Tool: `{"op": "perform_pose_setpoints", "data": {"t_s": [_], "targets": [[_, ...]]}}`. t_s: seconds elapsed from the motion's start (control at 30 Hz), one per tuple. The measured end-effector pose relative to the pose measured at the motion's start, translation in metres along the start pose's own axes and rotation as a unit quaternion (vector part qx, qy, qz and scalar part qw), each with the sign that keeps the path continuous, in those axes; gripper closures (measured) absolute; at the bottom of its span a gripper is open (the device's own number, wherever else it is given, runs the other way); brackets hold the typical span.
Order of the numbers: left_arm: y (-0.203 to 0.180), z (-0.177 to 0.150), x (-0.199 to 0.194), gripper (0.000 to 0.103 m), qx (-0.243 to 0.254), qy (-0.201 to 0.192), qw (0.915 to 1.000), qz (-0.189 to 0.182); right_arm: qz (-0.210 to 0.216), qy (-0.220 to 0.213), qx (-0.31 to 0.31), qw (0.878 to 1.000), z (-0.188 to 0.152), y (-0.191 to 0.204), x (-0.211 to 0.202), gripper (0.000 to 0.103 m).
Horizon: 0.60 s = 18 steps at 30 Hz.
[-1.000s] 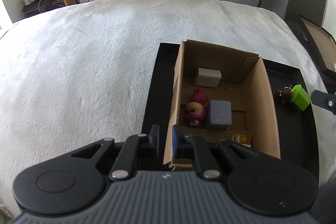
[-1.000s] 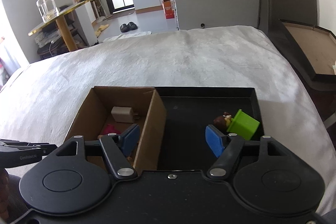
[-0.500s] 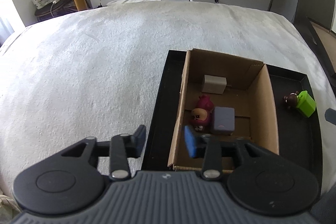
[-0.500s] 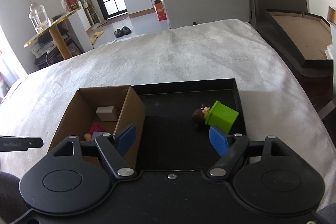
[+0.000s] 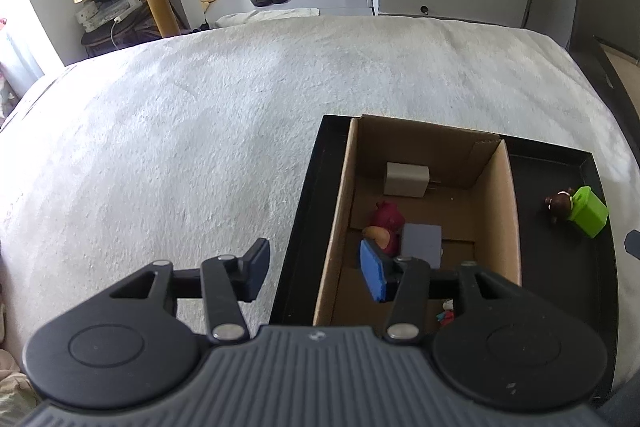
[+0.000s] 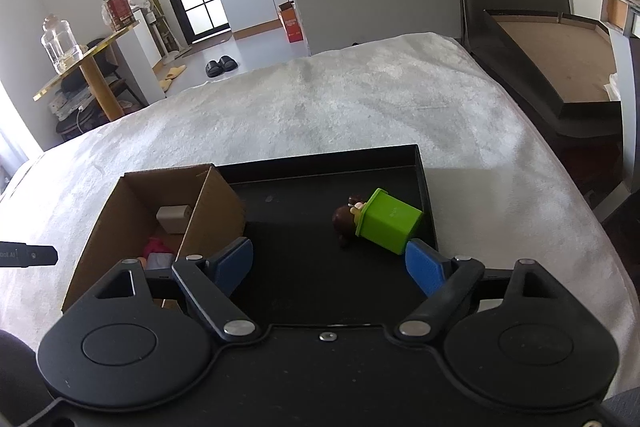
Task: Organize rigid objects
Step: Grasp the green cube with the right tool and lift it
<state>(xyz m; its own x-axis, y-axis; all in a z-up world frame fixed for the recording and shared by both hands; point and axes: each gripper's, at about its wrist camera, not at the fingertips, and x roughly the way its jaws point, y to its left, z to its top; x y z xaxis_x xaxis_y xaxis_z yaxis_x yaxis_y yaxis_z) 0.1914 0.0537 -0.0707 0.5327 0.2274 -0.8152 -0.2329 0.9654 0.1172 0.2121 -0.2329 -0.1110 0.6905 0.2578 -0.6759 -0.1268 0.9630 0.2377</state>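
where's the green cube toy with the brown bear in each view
Left wrist view: the green cube toy lies at the far right, on the black tray, right of the cardboard box.
Right wrist view: it lies right of centre near the tray's right wall, just beyond the right gripper, whose jaws are opening with nothing between them.
Shared landmark: the cardboard box's right-hand wall stands between toy and box contents.

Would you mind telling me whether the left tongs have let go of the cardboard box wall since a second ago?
Yes. The left tongs were clamped on the cardboard box wall; now they are opening and straddle it without pressing.
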Motion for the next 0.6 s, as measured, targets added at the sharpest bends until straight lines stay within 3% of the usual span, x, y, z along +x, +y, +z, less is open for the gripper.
{"op": "perform_pose_setpoints", "data": {"t_s": [0.6], "targets": [[-0.045, 0.010, 0.000, 0.054, 0.029, -0.005, 0.9995, 0.011, 0.021, 0.002, 0.030, 0.999, -0.007, -0.039, 0.018, 0.014]]}}
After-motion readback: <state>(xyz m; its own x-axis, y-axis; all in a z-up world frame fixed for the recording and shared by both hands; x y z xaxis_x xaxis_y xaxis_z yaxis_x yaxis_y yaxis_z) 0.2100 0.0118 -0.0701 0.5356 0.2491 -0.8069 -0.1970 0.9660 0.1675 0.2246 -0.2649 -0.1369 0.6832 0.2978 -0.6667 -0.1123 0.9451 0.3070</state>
